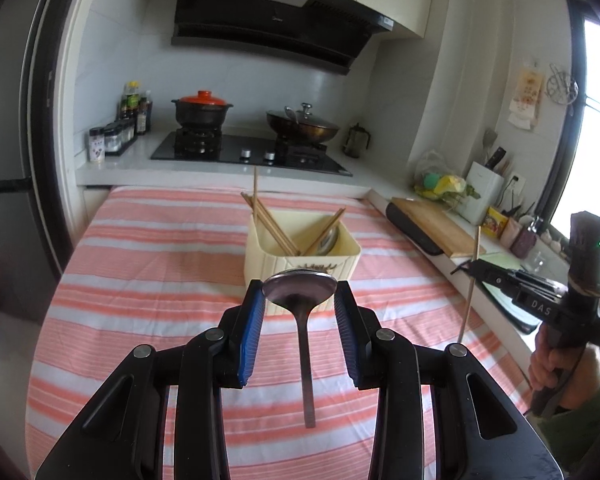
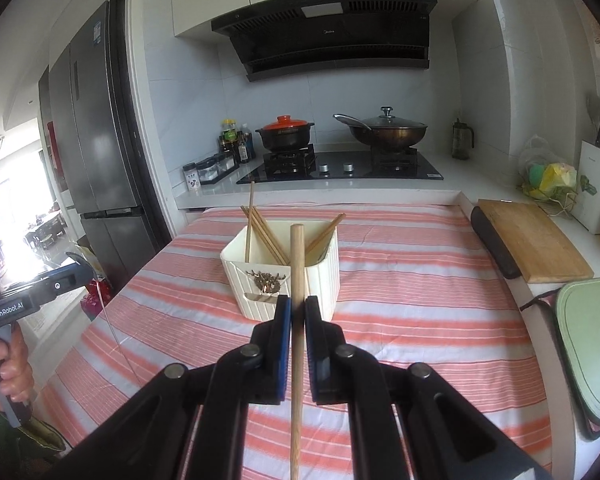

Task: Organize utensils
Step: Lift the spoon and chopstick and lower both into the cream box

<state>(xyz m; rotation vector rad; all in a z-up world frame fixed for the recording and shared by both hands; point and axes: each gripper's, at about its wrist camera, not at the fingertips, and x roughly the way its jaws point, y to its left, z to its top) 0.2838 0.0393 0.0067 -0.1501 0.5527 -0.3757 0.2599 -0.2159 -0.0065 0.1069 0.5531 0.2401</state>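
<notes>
Steel spoon: pinched by its bowl in the left tool, handle hanging free above the striped tabletop.
Spoon risk: held only at the bowl's rounded edges, it could probably swivel or slip.
Cream holder: mid-tabletop, chopsticks leaning inside.
Wooden chopstick: clamped upright in the right tool, pads pressed together on it.
Chopstick risk: its long free tip might catch the holder's rim.
</notes>
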